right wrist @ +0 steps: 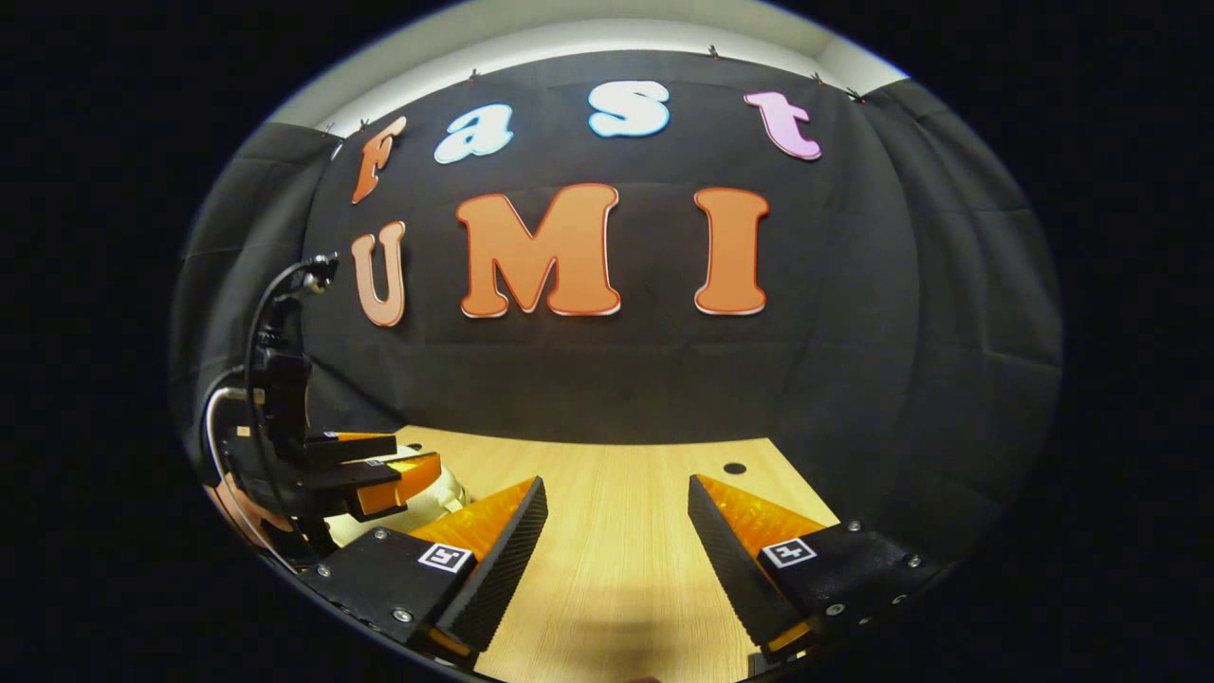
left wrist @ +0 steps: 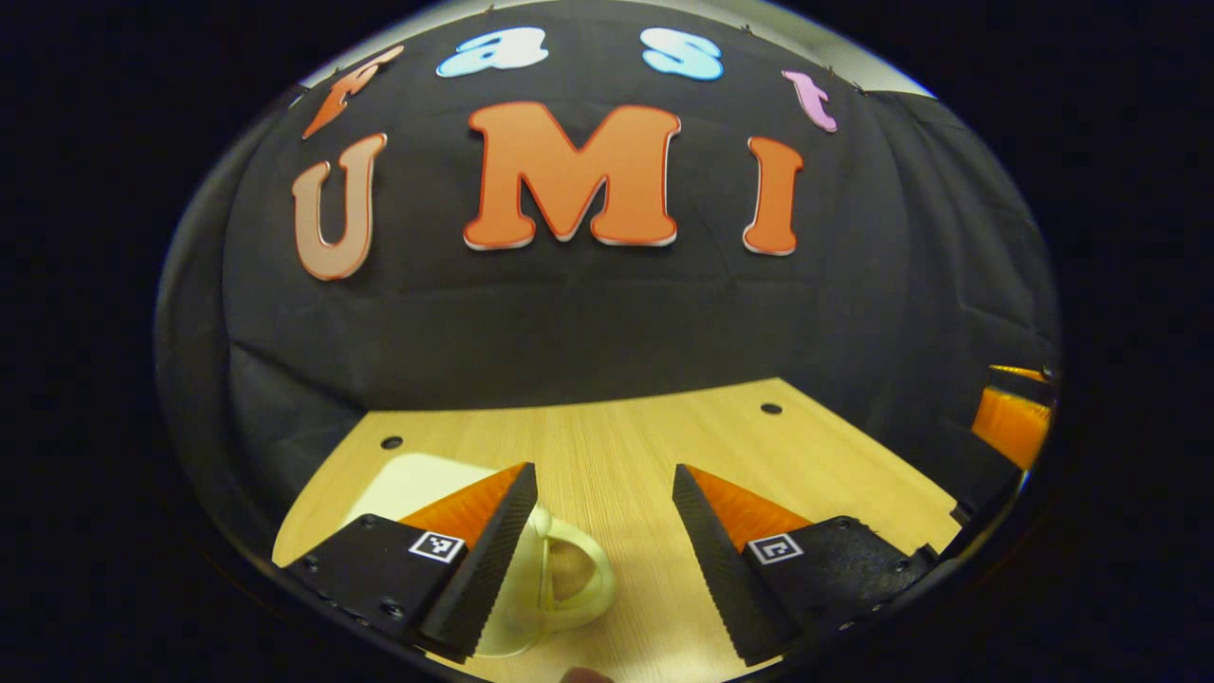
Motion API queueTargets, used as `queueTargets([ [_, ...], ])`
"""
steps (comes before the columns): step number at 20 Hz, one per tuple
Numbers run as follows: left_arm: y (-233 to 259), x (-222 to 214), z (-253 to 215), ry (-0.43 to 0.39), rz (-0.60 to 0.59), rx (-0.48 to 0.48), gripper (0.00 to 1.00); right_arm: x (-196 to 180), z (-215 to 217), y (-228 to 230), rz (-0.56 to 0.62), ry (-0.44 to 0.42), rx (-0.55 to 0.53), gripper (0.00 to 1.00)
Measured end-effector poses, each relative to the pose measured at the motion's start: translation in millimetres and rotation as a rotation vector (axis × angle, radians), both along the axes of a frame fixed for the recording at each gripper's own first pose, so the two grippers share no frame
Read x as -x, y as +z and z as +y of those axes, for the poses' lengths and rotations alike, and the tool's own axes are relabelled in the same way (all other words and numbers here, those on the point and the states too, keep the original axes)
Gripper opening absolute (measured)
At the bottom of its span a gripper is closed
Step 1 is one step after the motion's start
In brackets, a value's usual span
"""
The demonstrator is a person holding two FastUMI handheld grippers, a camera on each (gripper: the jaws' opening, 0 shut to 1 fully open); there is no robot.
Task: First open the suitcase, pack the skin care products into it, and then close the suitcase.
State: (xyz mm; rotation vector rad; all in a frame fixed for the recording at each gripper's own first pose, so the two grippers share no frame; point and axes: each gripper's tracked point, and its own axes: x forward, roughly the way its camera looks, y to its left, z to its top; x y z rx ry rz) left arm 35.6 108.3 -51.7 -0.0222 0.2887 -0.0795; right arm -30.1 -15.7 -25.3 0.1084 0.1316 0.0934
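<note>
- The left hand-held gripper stood wide open and held nothing; it hung low over the table.
- The right hand-held gripper was also spread wide and empty, above a bare part of the same wooden table.
- Just under the left finger, in the left gripper view, lay a pale cream suitcase, small and flat on the table, with its looped handle pointing toward the gap between the fingers.
- In the right gripper view the left hand-held gripper appeared at the far left, directly over the same pale case.
- The case looked closed, though most of it was hidden.
- No skin care products could be made out.
- By this judgement the task was at its first step: opening, packing and closing were all left.
</note>
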Motion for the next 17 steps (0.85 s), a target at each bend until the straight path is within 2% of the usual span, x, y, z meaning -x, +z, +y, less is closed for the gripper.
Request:
queueTargets([
  [3,42,4,2,0.004,-0.108,0.014,0.95,-7,11,13,-0.043,0.015,0.036,0.95],
  [4,53,5,3,0.006,-0.121,0.027,0.95,-8,15,16,-0.049,0.02,0.04,1.0],
  [5,61,8,6,0.013,-0.137,0.038,0.95,-8,17,21,-0.06,0.026,0.037,0.95],
  [10,96,35,19,0.089,-0.279,0.076,0.96,-13,27,40,-0.134,0.041,0.031,0.95],
  [13,86,50,16,0.081,-0.249,0.05,0.96,-13,34,40,-0.142,0.062,0.044,0.95],
  [17,79,54,25,0.112,-0.233,-0.001,0.96,-12,41,36,-0.141,0.085,0.057,0.95],
])
